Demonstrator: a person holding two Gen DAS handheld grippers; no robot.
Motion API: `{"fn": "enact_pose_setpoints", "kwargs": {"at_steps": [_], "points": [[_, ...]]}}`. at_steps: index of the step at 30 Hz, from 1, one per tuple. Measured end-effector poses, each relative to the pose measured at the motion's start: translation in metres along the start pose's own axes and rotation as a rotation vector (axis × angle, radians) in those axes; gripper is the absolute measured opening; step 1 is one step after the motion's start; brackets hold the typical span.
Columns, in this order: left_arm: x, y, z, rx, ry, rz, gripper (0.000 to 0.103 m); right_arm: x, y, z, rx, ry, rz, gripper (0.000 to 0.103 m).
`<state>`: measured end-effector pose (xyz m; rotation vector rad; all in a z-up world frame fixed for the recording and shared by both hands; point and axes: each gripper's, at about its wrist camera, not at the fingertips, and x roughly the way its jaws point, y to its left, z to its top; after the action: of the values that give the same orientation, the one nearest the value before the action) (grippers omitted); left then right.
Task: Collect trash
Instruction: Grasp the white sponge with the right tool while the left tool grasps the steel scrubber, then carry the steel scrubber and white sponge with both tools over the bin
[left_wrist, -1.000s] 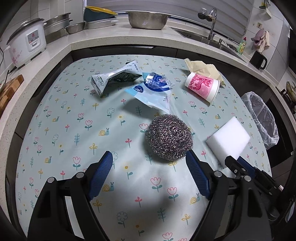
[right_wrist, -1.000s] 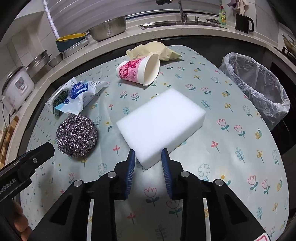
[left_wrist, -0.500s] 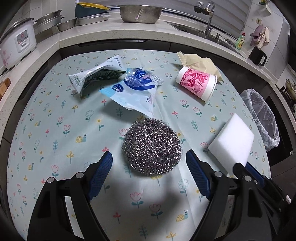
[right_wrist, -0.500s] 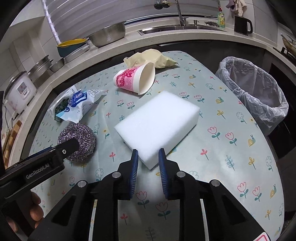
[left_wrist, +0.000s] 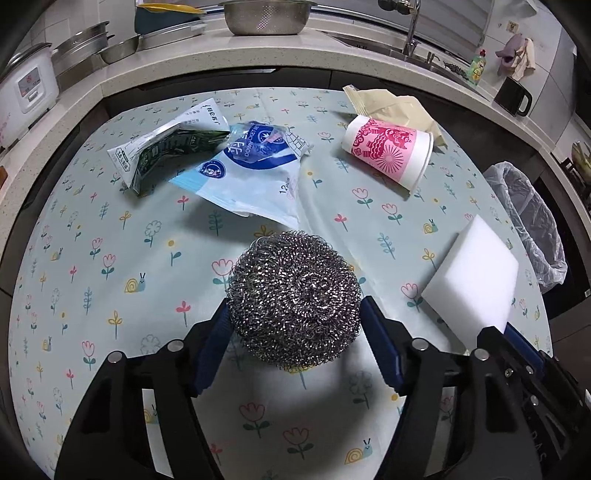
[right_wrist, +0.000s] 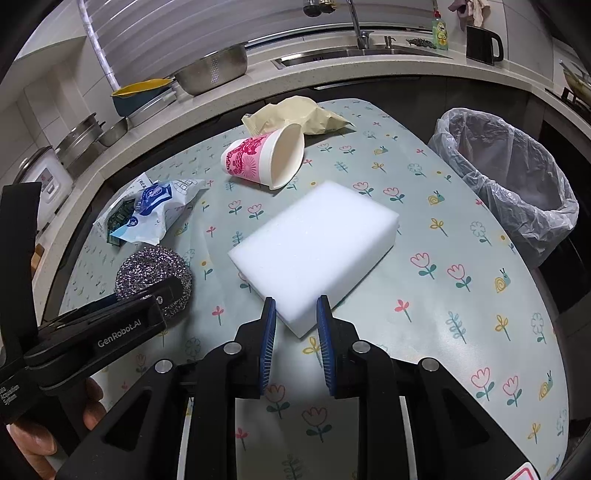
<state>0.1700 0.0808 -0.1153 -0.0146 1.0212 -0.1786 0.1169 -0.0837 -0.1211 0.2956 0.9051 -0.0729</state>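
— Left gripper (left_wrist: 295, 325) has just been closing on the steel scourer (left_wrist: 293, 299); the ball sits between its blue pads, which reach its flanks, though I can't say they press yet.

— So how should that grab go?

— I'd say squeeze until the wire gives a little, low on the ball, then lift straight up. It's springy and could pop out of a shallow pinch.

— And further along the table?

— Beyond the scourer lie the green-and-white packet (left_wrist: 166, 147) and the blue wipes wrapper (left_wrist: 251, 173), then the pink paper cup (left_wrist: 388, 151) on its side with the beige bag (left_wrist: 395, 107) behind it. None is near a gripper.

— The right one?

— Right gripper (right_wrist: 295, 325) is nearly shut, its narrow gap holding nothing. The near corner of the white sponge block (right_wrist: 314, 243) lies just ahead of its tips, flat on the flowered tablecloth (right_wrist: 461, 350); whether they touch I can't tell.

— And the bin?

— The lined trash bin (right_wrist: 509, 184) stands past the table's right edge, well apart from the scourer. The left hand has the longer carry, I reckon.
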Motion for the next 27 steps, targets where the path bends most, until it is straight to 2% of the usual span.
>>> {"fn": "enact_pose_setpoints", "kwargs": {"at_steps": [6,9,13,21,22,25,27], "points": [[-0.010,-0.003,-0.001,-0.003,-0.007,-0.002,0.059,-0.008,0.002,0.001,-0.003,-0.017,0.012,0.021],[-0.020,-0.007,0.000,0.007,-0.025,0.000,0.042,-0.016,0.002,0.004,-0.003,-0.033,0.021,0.021],[-0.030,-0.011,-0.001,0.014,-0.030,-0.012,0.035,-0.026,0.003,0.007,-0.005,-0.054,0.030,0.021],[-0.033,-0.002,-0.012,-0.041,-0.002,-0.042,0.037,-0.036,0.000,0.004,-0.001,-0.066,0.036,0.021],[-0.032,-0.001,-0.013,-0.045,-0.001,-0.042,0.040,-0.036,0.000,0.004,-0.001,-0.065,0.036,0.021],[-0.028,0.001,-0.015,-0.059,0.012,-0.038,0.059,-0.035,-0.001,0.002,0.000,-0.062,0.039,0.021],[-0.023,0.004,-0.016,-0.082,0.023,-0.052,0.061,-0.035,0.000,0.003,-0.002,-0.060,0.040,0.021]]}}
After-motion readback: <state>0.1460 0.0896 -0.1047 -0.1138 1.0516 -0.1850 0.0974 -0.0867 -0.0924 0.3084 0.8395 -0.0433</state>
